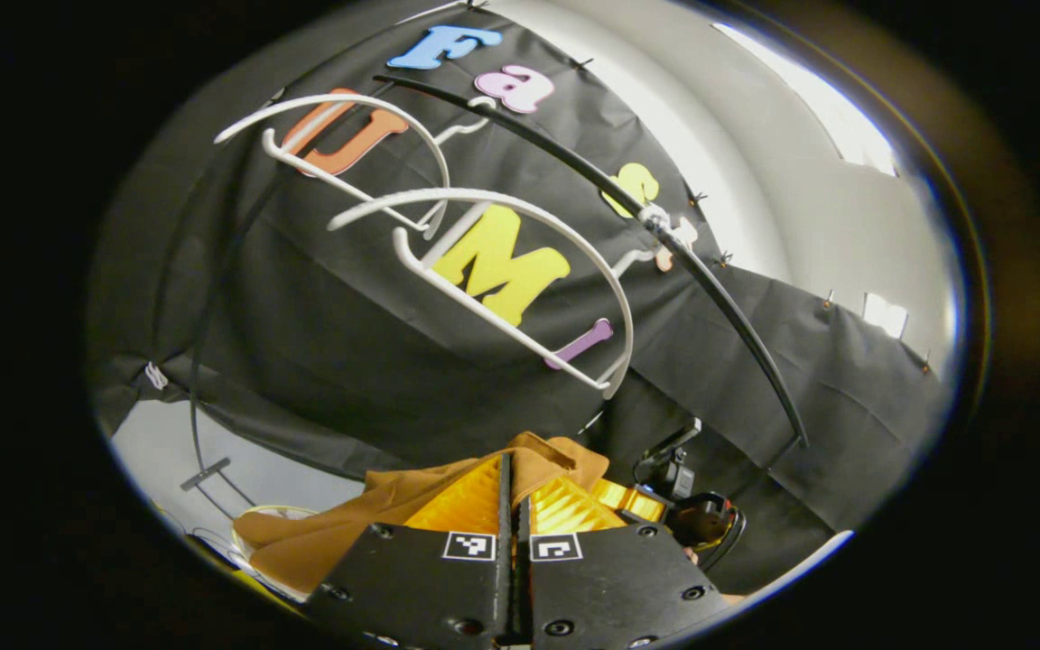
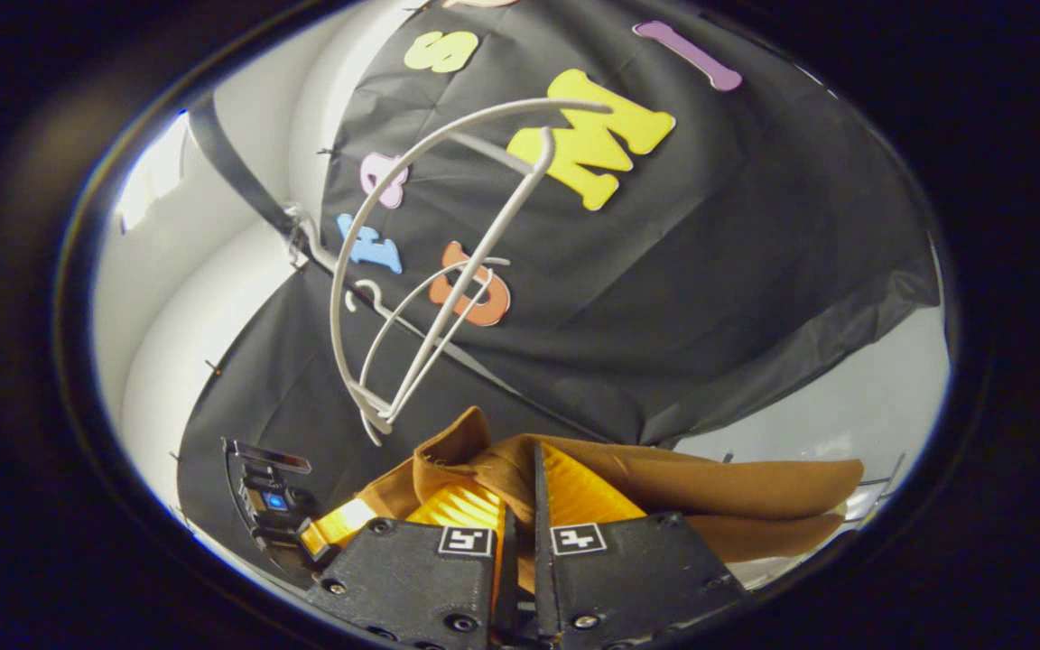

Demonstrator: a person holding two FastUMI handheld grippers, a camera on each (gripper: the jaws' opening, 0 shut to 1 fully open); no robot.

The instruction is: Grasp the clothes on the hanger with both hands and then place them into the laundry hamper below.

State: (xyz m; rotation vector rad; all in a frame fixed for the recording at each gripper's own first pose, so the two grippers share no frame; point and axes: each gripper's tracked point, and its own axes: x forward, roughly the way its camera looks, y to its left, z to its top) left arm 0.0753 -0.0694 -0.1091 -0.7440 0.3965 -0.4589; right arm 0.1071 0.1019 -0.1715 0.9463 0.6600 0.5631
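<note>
A brown garment (image 1: 348, 524) hangs off the hangers between my two grippers. My left gripper (image 1: 511, 465) is shut on a fold of it, with the cloth bunched around the fingertips. The right gripper (image 1: 633, 498) shows just to the right, touching the same cloth. In the right gripper view the garment (image 2: 737, 492) spreads to the right, and my right gripper (image 2: 531, 456) is shut on its edge. The left gripper (image 2: 339, 525) is at the lower left. A pale rim (image 1: 258, 516) shows beneath the cloth; I cannot tell whether it is the hamper.
Two bare white hangers (image 1: 502, 271) (image 1: 348, 135) hang from a black rail (image 1: 710, 271) above the cloth. In the right gripper view the near hanger (image 2: 344, 271) curves in front of the far hanger (image 2: 394, 320). Thin wire parts (image 2: 877, 496) stand at the right edge.
</note>
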